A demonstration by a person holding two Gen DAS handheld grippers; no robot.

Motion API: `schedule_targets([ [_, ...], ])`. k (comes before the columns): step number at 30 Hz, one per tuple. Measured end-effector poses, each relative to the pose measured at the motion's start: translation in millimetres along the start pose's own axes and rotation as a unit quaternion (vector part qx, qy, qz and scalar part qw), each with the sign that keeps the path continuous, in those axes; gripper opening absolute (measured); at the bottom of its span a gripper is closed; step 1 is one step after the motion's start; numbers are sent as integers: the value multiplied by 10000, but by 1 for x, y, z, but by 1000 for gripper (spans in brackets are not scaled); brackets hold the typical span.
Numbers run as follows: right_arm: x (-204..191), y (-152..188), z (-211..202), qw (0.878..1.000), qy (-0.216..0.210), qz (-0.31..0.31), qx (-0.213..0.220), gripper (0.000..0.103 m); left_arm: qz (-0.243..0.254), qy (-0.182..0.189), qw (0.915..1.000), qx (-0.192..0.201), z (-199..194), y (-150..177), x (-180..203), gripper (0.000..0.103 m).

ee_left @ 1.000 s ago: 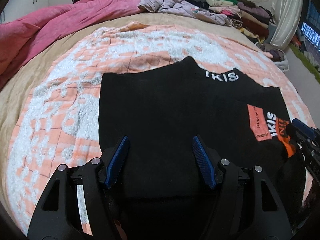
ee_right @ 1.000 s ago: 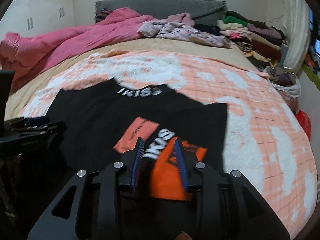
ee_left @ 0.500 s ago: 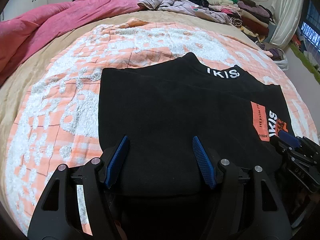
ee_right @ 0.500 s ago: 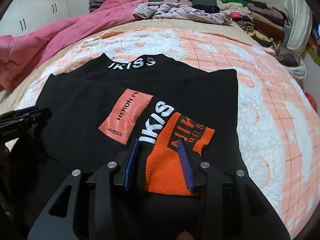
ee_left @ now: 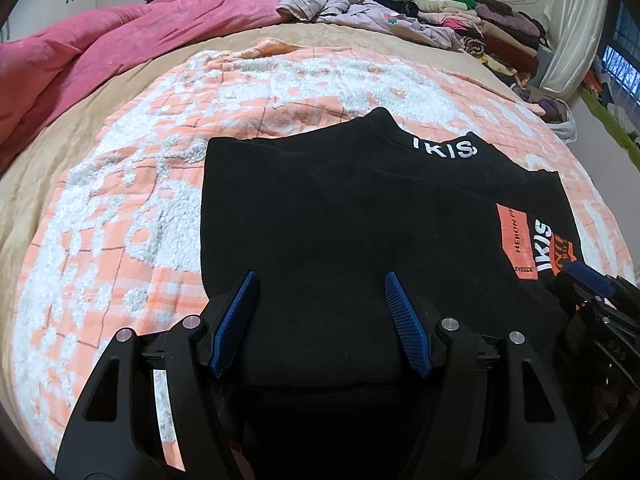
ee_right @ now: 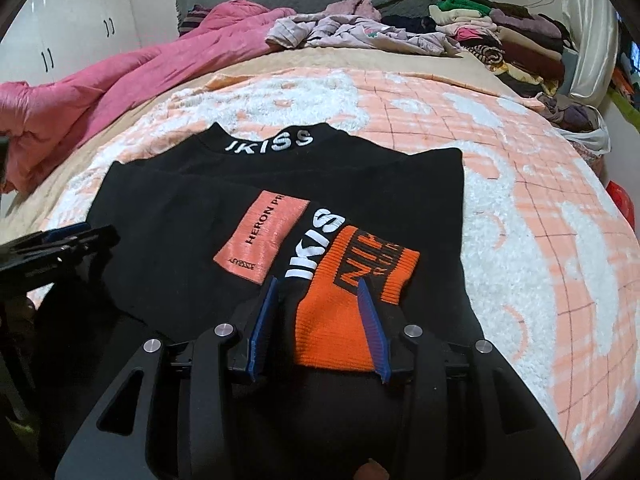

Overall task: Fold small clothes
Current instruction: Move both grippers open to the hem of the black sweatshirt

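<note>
We see one black garment point(ee_right: 176, 216) lying flat on the peach and white blanket point(ee_right: 520, 208) of the bed, partly folded. On its collar we read "IKISS" in white letters. One salmon patch point(ee_right: 262, 238) carries "HERON PR" – the rest of the word is hidden under the folded sleeve – and a small line below which we cannot read. The sleeve shows "IKIS" in white, and its orange cuff point(ee_right: 352, 292) has black letters, perhaps "NIF", cut off by a crease.

The right tool point(ee_right: 318, 284) stands over this cuff; its jaws are opening, the cuff lies between the two blue pads, and they do not seem to press it. The left tool point(ee_left: 320, 276) is open wide above the plain black hem, holding nothing.

Further away we count one pink quilt point(ee_left: 120, 48), one heap of loose pale clothes point(ee_left: 352, 8) and one stack of folded clothes point(ee_right: 520, 40) – single pieces there are hard to distinguish.
</note>
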State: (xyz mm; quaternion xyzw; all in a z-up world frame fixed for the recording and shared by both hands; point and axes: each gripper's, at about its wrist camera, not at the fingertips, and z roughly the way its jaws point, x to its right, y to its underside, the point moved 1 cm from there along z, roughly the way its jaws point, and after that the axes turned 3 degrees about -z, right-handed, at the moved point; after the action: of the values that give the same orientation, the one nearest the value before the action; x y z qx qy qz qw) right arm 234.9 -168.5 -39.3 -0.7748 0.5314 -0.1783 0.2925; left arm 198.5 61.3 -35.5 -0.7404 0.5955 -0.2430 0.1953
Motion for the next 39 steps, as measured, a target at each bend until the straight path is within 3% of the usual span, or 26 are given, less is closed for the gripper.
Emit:
schedule_targets([
  [6, -2, 0, -11, 9999, -78, 56, 83, 45, 31, 1, 10000, 24, -4, 0, 2, 58],
  [9, -4, 1, -15, 9998, -92, 86, 122, 54, 25, 18, 10000, 42, -9, 0, 1, 58],
  [11, -5, 1, -20, 9997, -124, 111, 183, 55, 15, 36, 10000, 59, -12, 0, 1, 61],
  [13, -5, 0, -24, 9996, -119, 131, 219, 66, 2, 45, 10000, 86, -16, -1, 1, 63],
  [15, -6, 0, -30, 9994, -136, 150, 293, 68, 12, 53, 9999, 124, -21, -2, 2, 66],
  [17, -7, -1, -36, 9992, -132, 155, 346, 77, 31, 47, 9998, 169, -26, -2, 2, 72],
  [20, -8, -1, -42, 9988, -161, 164, 431, 84, 34, 43, 9997, 239, -33, -3, 3, 72],
  [22, -10, -2, -46, 9988, -152, 135, 444, 90, 24, 43, 9996, 286, -39, -4, 2, 93],
  [39, -15, 1, -80, 9971, -132, 127, 744, 95, 106, 4, 9979, 643, -75, 1, 5, 93],
])
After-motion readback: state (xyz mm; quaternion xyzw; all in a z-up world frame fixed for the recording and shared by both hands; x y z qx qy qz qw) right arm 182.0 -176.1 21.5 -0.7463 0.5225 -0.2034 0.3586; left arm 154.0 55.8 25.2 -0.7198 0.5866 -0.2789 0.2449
